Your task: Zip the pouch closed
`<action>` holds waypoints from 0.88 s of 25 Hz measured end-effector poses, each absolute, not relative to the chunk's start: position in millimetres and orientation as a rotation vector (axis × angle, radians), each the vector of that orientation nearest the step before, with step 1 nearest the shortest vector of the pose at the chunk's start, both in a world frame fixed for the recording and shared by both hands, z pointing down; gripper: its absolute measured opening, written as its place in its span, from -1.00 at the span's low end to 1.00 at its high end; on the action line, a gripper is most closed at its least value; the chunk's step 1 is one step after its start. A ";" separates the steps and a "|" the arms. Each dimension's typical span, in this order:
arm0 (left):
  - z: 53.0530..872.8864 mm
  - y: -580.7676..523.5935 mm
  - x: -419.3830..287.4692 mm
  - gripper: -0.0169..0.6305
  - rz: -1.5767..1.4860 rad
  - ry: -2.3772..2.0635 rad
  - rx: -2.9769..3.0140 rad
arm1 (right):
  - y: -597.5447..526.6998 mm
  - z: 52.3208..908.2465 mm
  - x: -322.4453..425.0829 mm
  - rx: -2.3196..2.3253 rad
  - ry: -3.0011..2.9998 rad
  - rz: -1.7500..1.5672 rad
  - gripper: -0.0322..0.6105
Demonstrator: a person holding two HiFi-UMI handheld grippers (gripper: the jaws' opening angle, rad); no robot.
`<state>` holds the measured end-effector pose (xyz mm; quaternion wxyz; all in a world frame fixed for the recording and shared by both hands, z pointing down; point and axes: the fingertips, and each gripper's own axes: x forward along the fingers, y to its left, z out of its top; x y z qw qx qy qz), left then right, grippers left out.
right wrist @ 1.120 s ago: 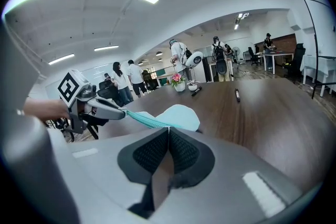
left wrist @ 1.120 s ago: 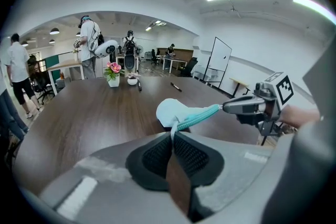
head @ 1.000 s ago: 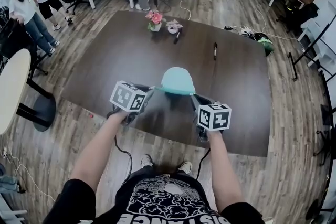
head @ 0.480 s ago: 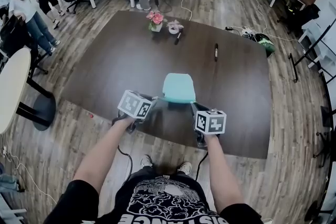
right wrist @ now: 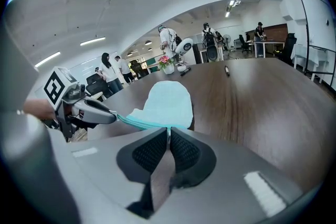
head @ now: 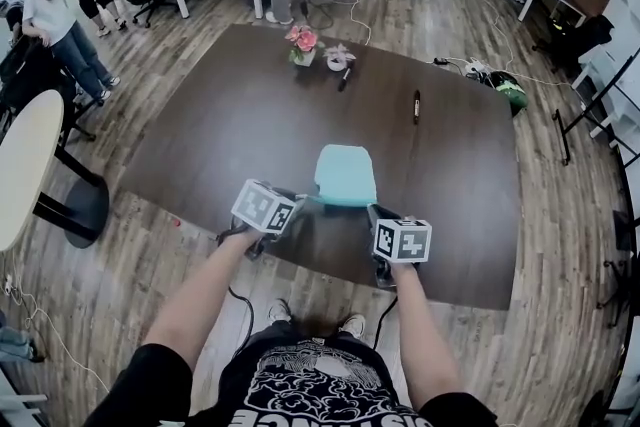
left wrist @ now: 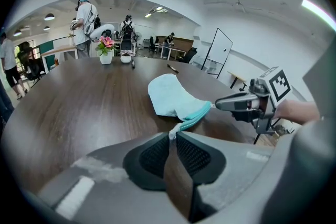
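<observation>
At the near edge of the table (head: 220, 125), the left gripper (head: 303, 202) has been brought down. Its jaws have just been eased slightly apart, yet the white end tab of the pouch (head: 345, 173) is still seen pinched between the pads. The pouch, carried above the table a second ago, is now laid flat just inside that near edge. The right gripper (head: 371, 209), likewise lowered, is clamped on the other end of the teal zip line. The zip appears to be drawn shut, so release is judged to be beginning.

Black T-shirt (head: 318, 387), white graphic print
</observation>
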<state>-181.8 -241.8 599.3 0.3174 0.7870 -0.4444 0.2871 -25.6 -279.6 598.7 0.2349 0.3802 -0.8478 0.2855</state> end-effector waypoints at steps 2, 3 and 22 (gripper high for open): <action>598.6 -241.3 -180.5 -0.63 0.746 -1.165 2.076 | -278.7 598.9 -25.9 1.042 -2.324 0.785 -0.78; 597.1 -240.8 -180.1 -0.60 0.740 -1.167 2.079 | -278.2 598.0 -26.2 1.041 -2.326 0.784 -0.76; 472.1 -282.4 -187.7 -0.62 0.496 -1.384 2.249 | -306.6 488.9 -33.3 1.090 -2.508 0.601 -0.75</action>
